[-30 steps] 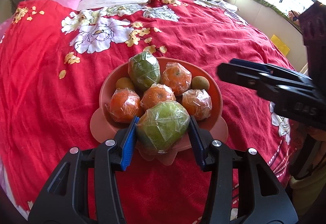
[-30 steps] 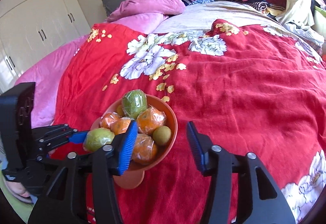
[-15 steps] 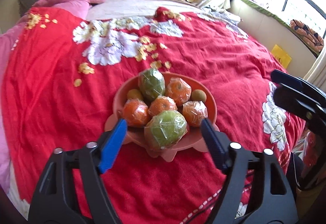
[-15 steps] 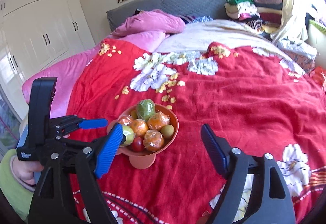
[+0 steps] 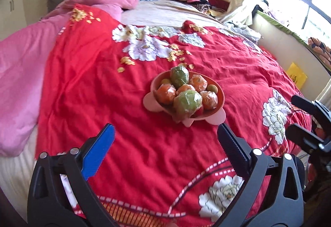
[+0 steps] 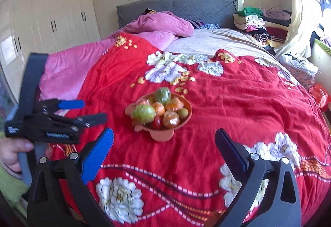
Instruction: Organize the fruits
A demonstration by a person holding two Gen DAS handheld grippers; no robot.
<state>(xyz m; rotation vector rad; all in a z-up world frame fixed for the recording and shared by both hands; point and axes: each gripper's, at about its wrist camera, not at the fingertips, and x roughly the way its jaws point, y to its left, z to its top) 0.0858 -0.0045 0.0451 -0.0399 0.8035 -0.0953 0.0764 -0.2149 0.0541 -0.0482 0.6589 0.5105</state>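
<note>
**Both grippers drawn back from the fruit bowl, jaws spread and empty**

Withdrawn since a second ago: your left gripper (image 5: 165, 136) and right gripper (image 6: 164, 139), each now well short of the bowl. Both sets of jaws have just been opening; nothing lies between them.

- Nearest: red floral bedspread (image 5: 128, 115), bare between your fingers and the bowl.
- Middle: orange footed bowl (image 6: 187, 118) on the bedspread, holding wrapped oranges (image 6: 171, 119), two wrapped green fruits (image 5: 187, 100) (one formerly clamped in your left jaws) and a small red fruit (image 6: 156, 123).
- Beyond: pink quilt (image 6: 161, 24), grey headboard (image 6: 198, 7), stacked clothes (image 6: 251, 22).
- Obstructions: none before the bowl.
</note>
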